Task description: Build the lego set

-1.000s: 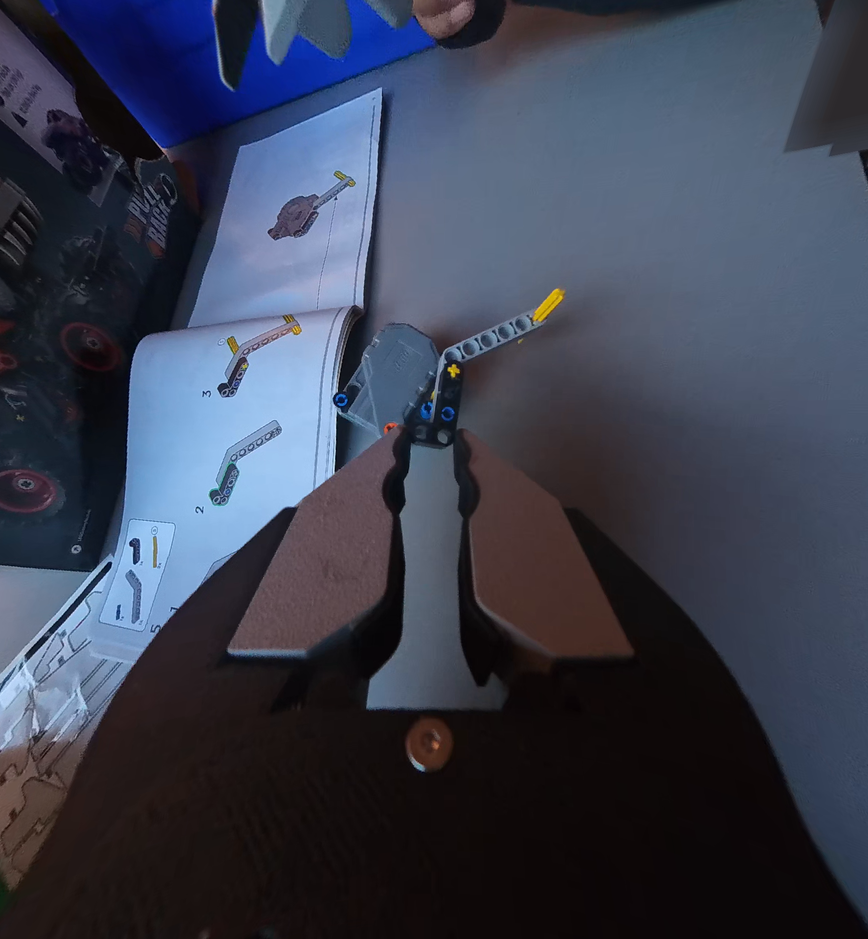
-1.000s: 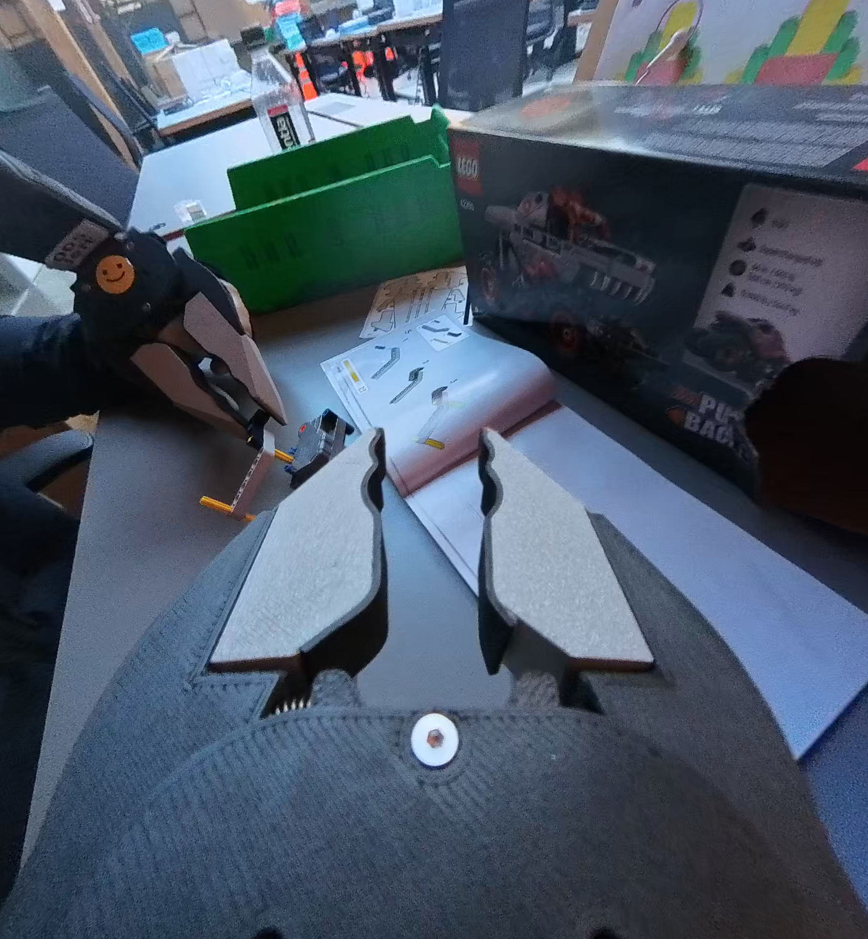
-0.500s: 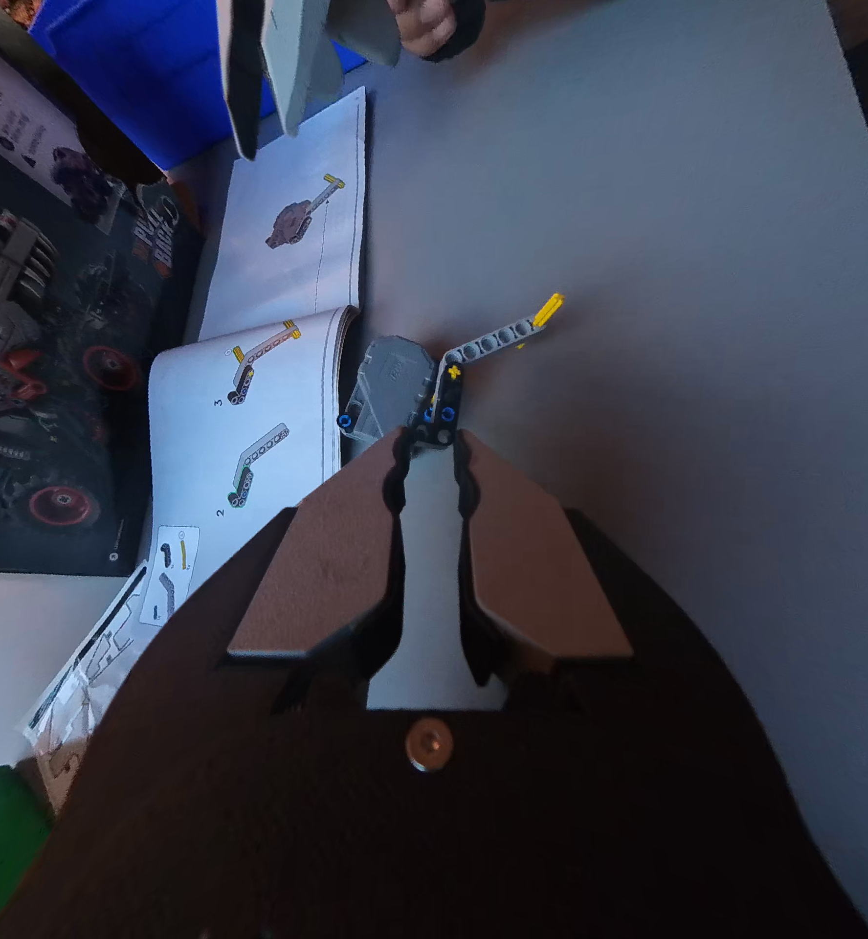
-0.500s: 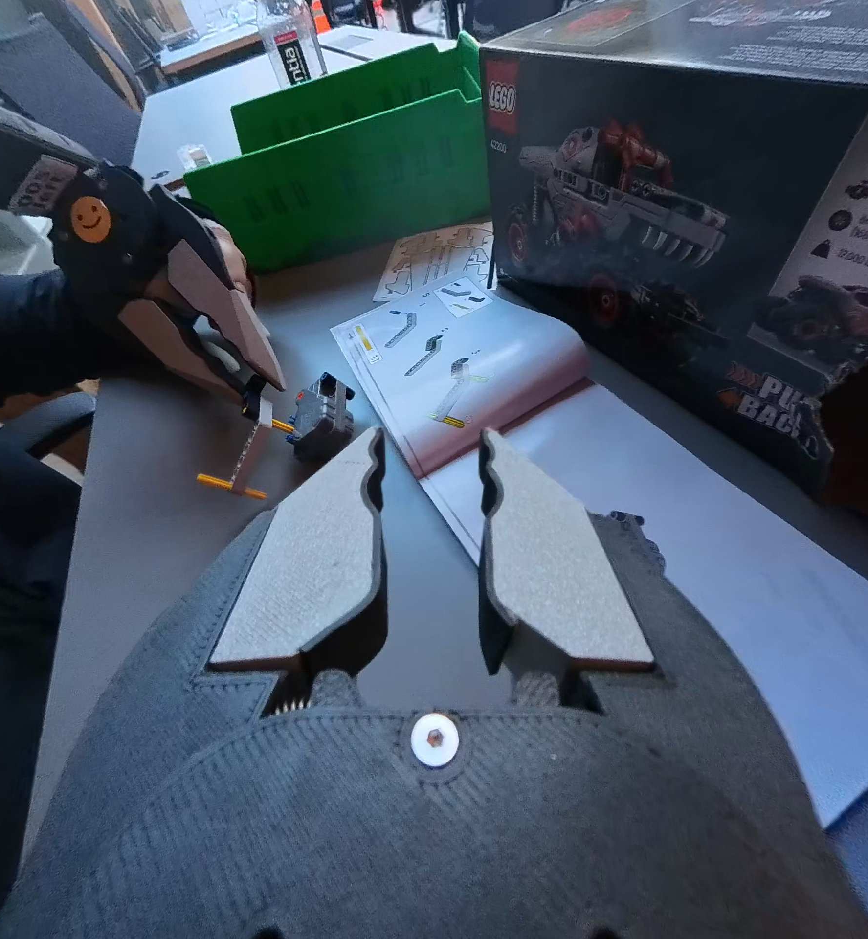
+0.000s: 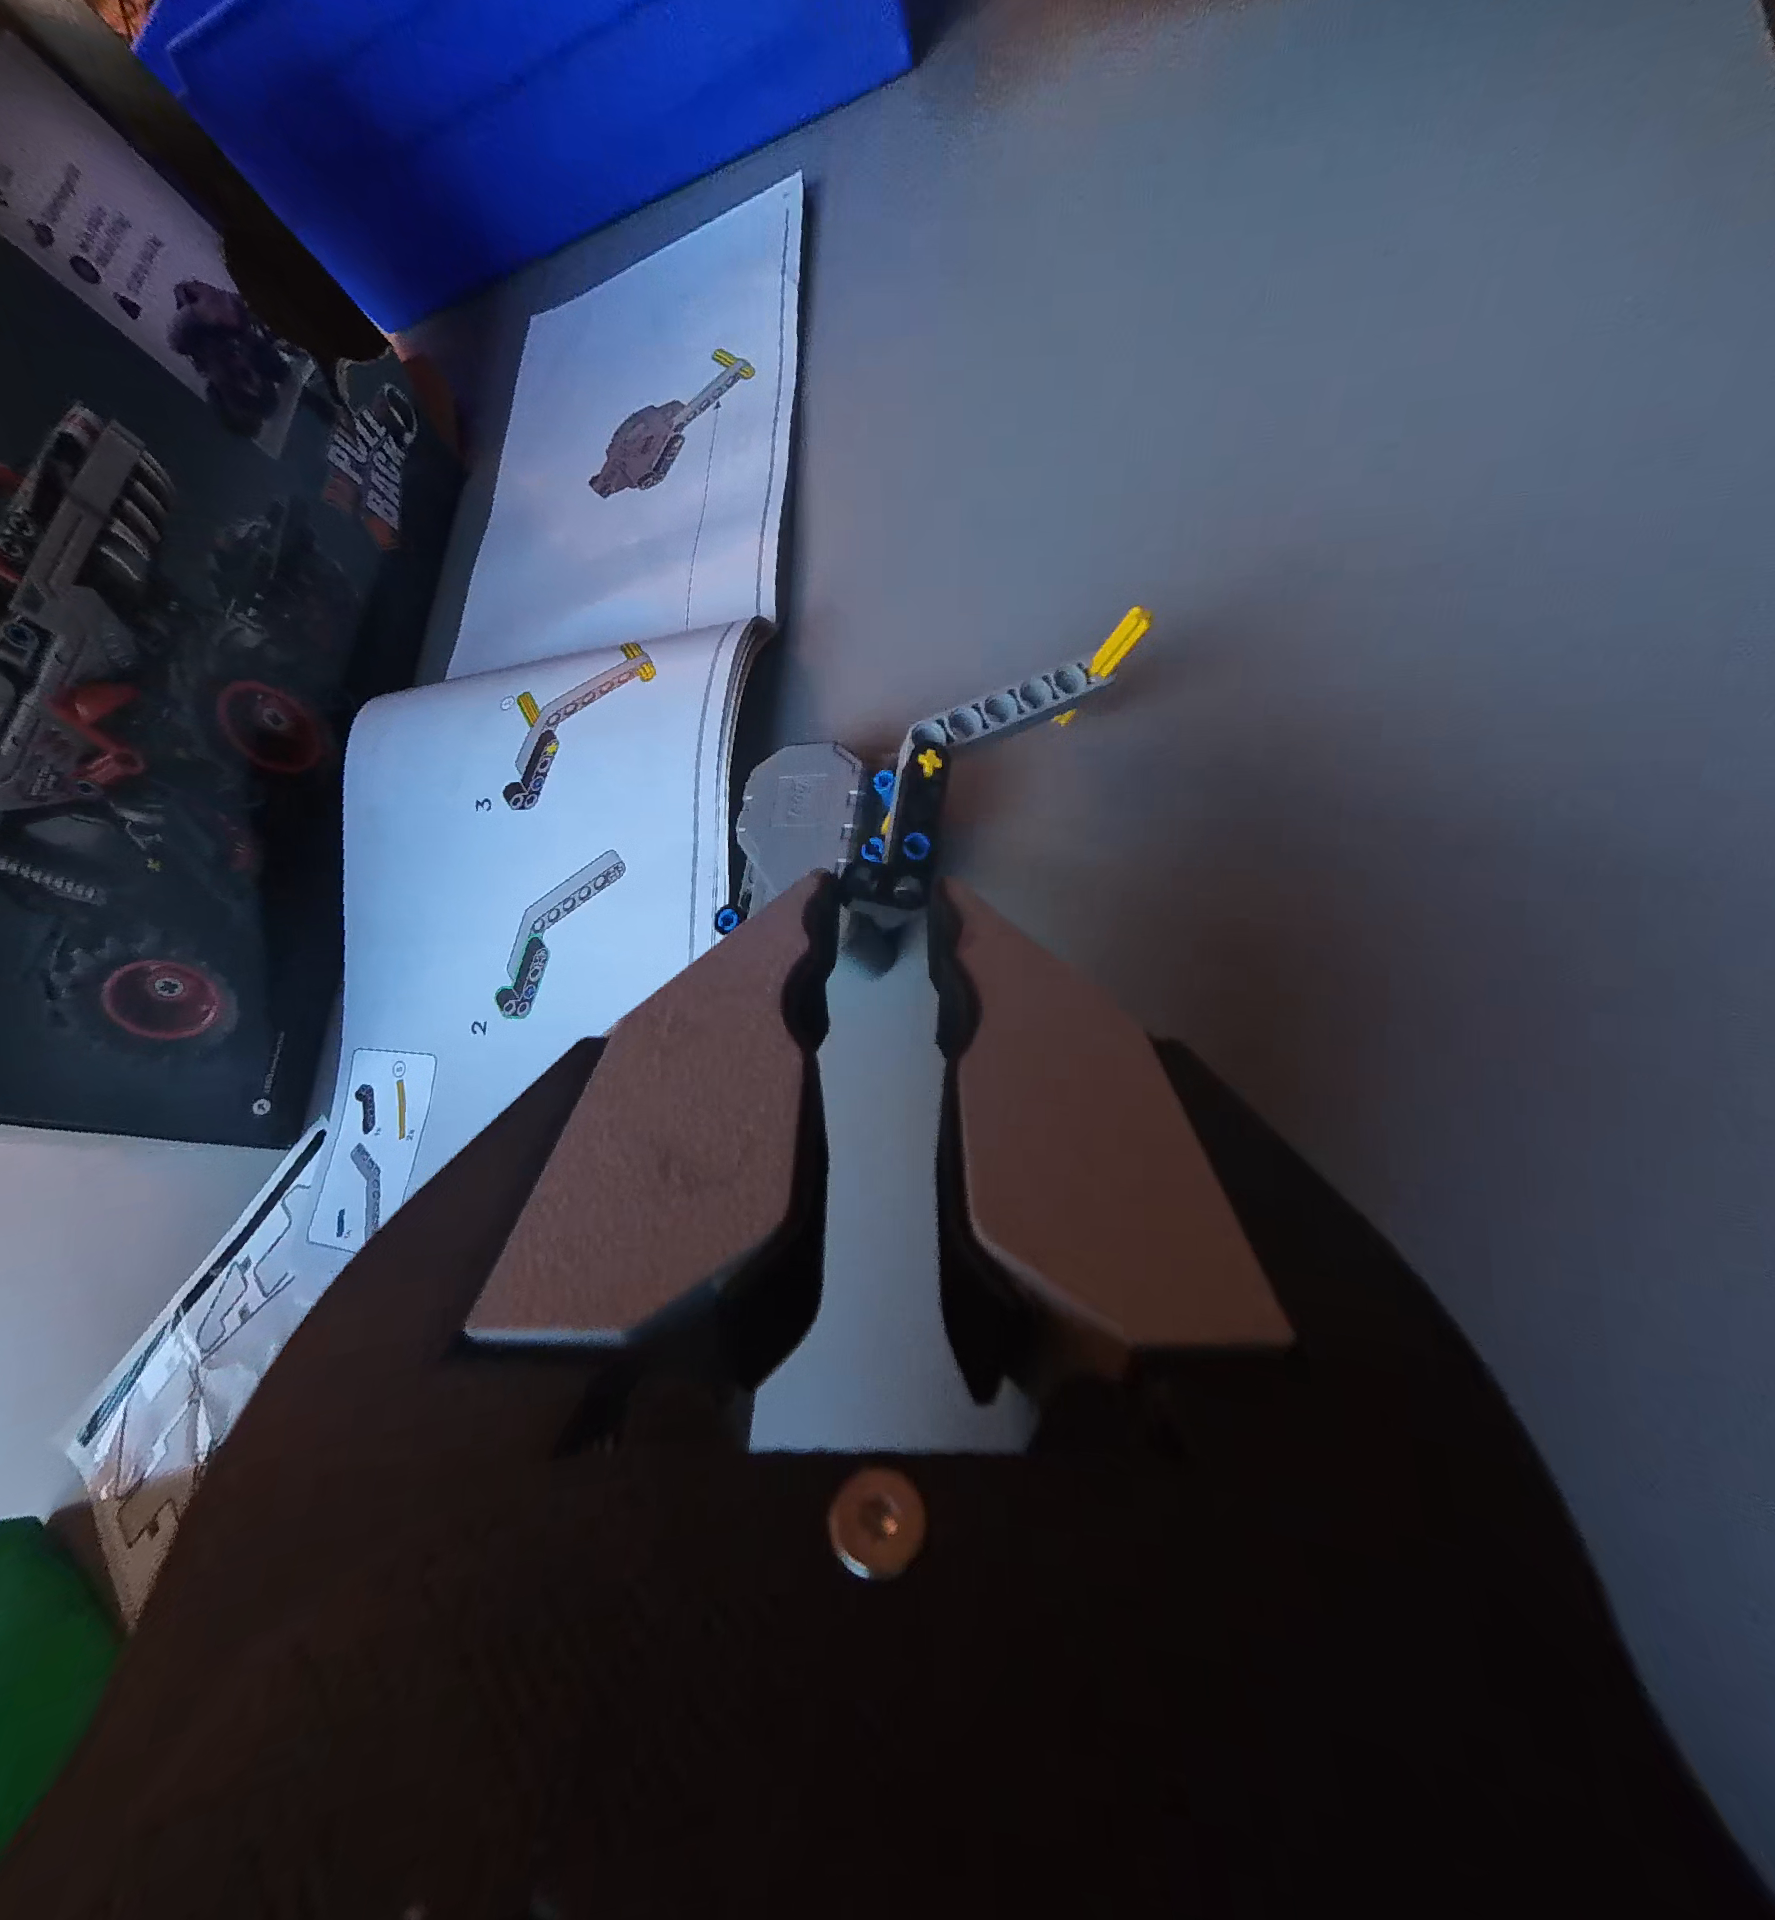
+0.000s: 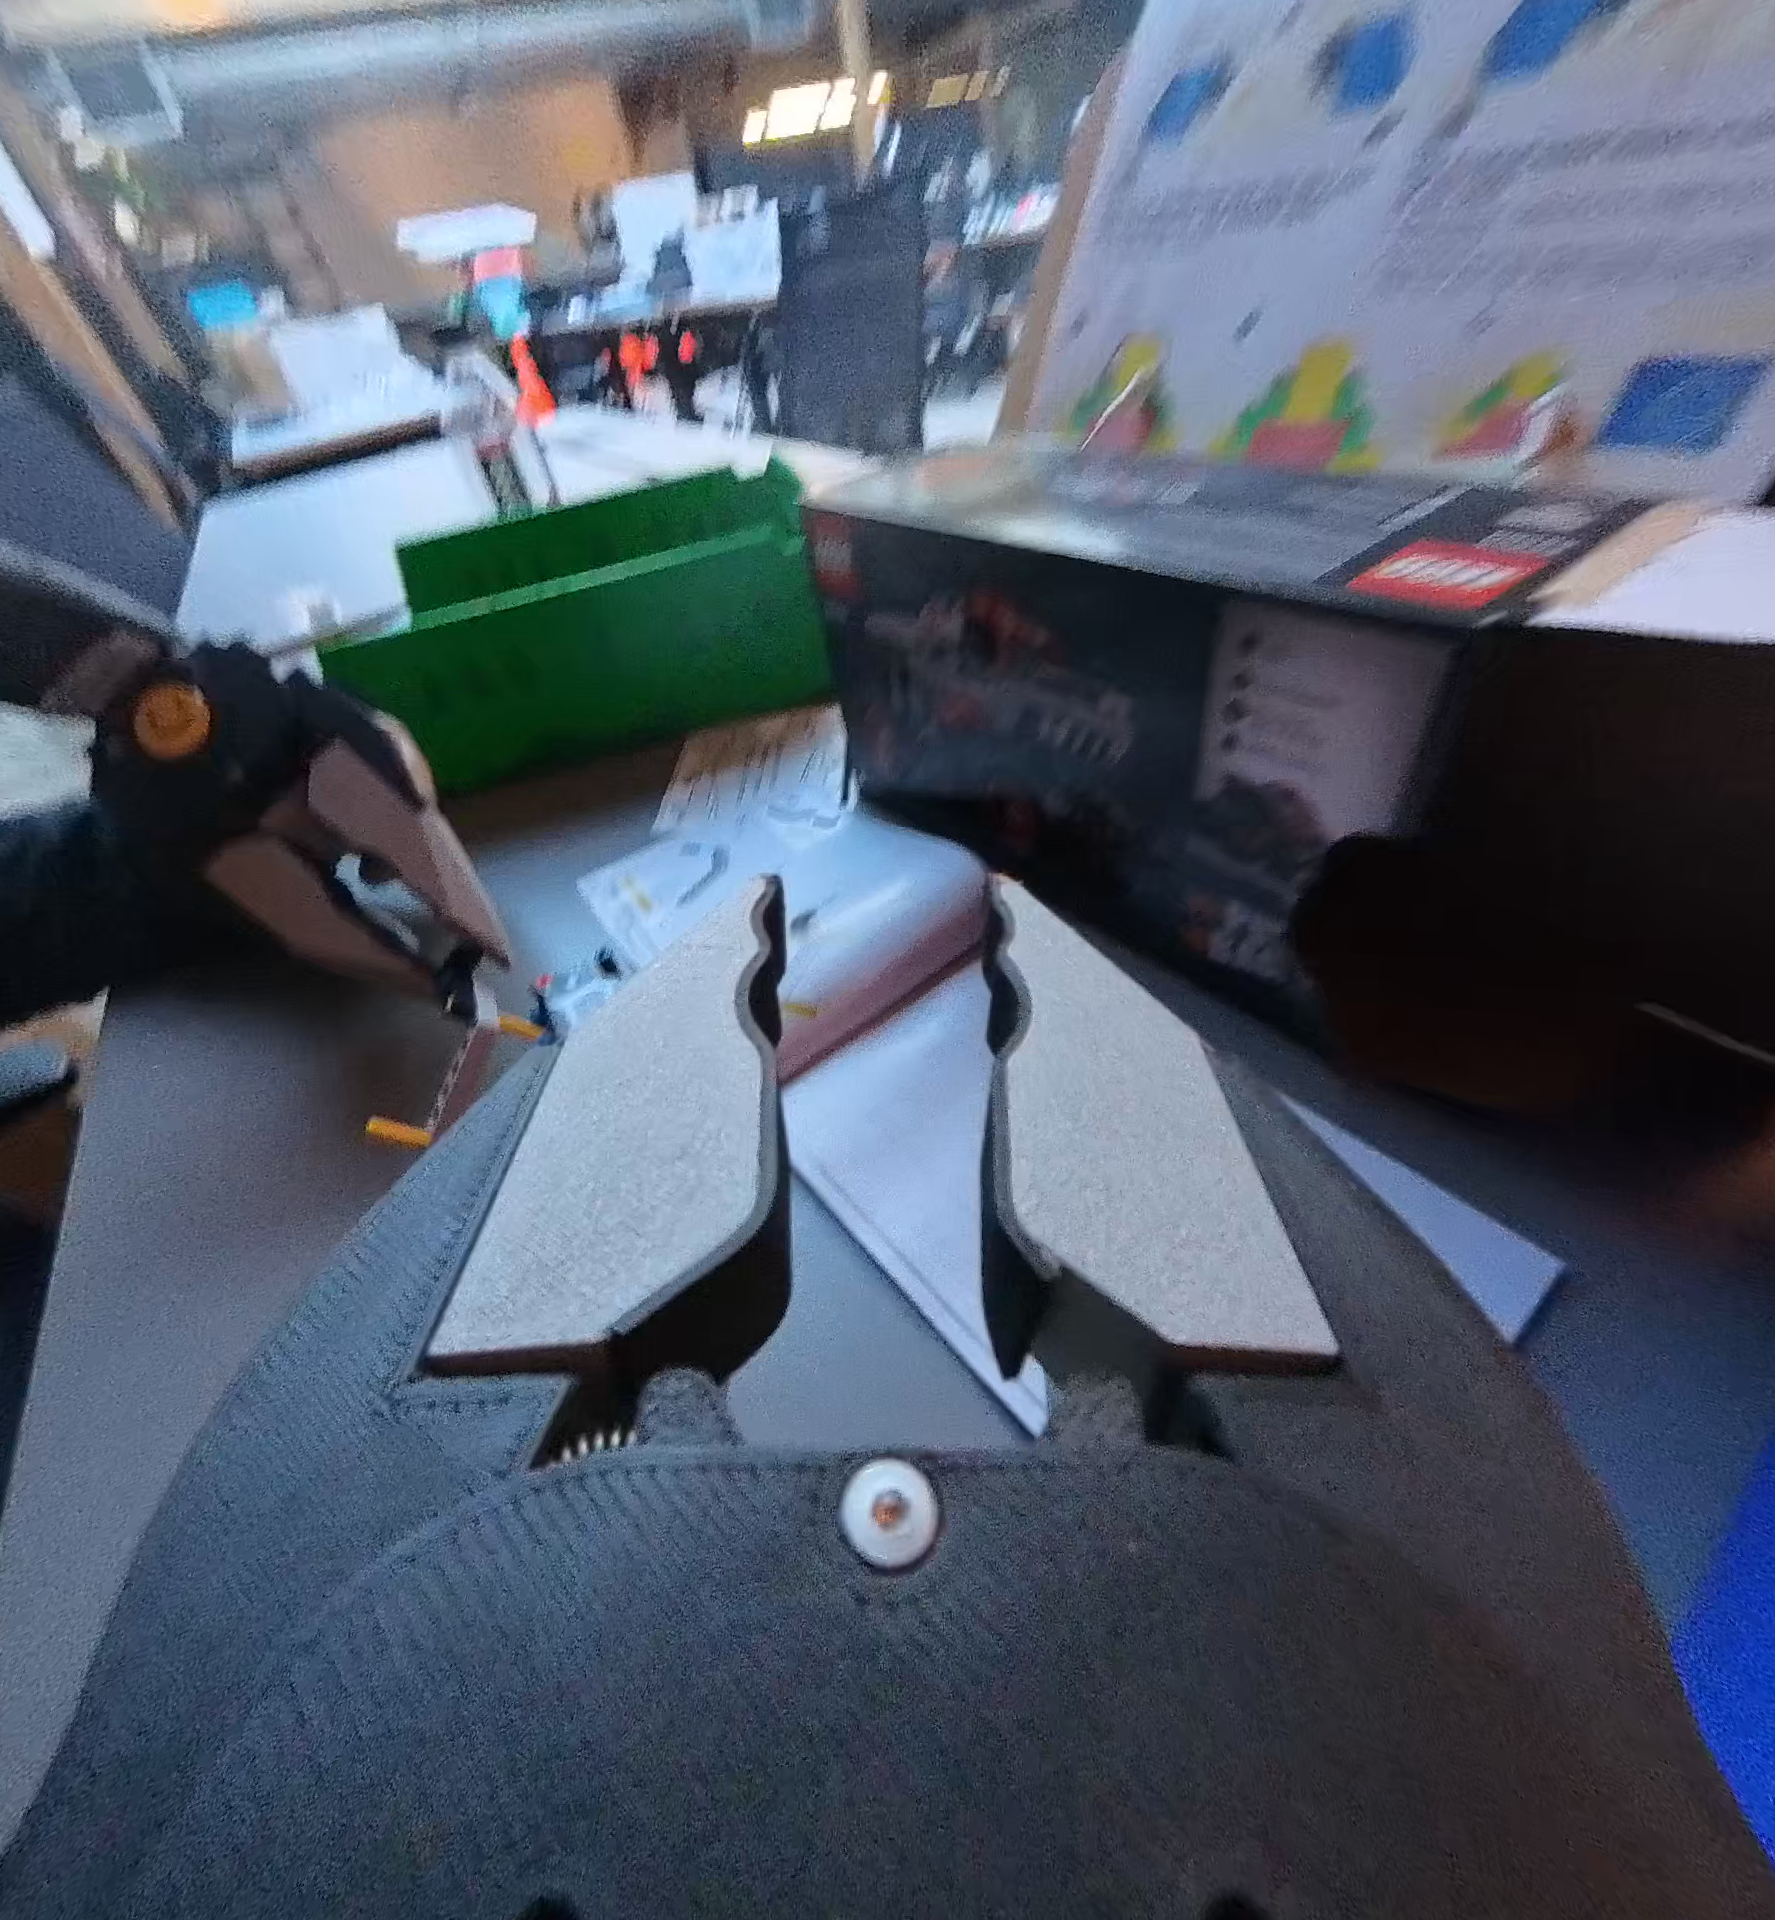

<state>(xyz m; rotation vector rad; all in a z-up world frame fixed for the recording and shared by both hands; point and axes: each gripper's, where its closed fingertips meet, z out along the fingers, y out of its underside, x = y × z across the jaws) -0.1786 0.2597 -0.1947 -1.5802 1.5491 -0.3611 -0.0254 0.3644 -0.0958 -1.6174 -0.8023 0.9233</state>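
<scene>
Gripping the black lower end of the lego assembly [image 5: 898,831], the left gripper [image 5: 878,914] has its two flat, tan, matte-faced fingers [image 5: 675,1143] drawn narrow, their notched tips pinching the piece just above the smooth grey table [image 5: 1382,520]. That assembly is a bent beam: a black stub with blue pins and a yellow cross-shaped axle end, then a light grey arm pierced by a row of round holes, tipped by a yellow axle [image 5: 1120,636]. Just beside it, and seemingly touching it, sits a blocky grey motor-like part [image 5: 795,805], against the curled edge of the open instruction booklet [image 5: 550,831], whose glossy white pages show numbered step drawings of the same beam. Left of the booklet lies the dark lego box [image 5: 135,675] printed with a monster truck with red wheel hubs; its lettering is left unquoted. A blue plastic bin [image 5: 550,104] stands at the far edge, and a crinkled clear bag with a sheet [image 5: 166,1382] lies near the gripper body.

The right gripper [image 6: 883,935], with pale, grainy-textured fingers [image 6: 634,1143] on a ribbed dark grey body, stands apart and empty, a moderate gap between the tips, above the booklet. Its view is blurred; a green plastic bin [image 6: 592,644] sits behind
</scene>
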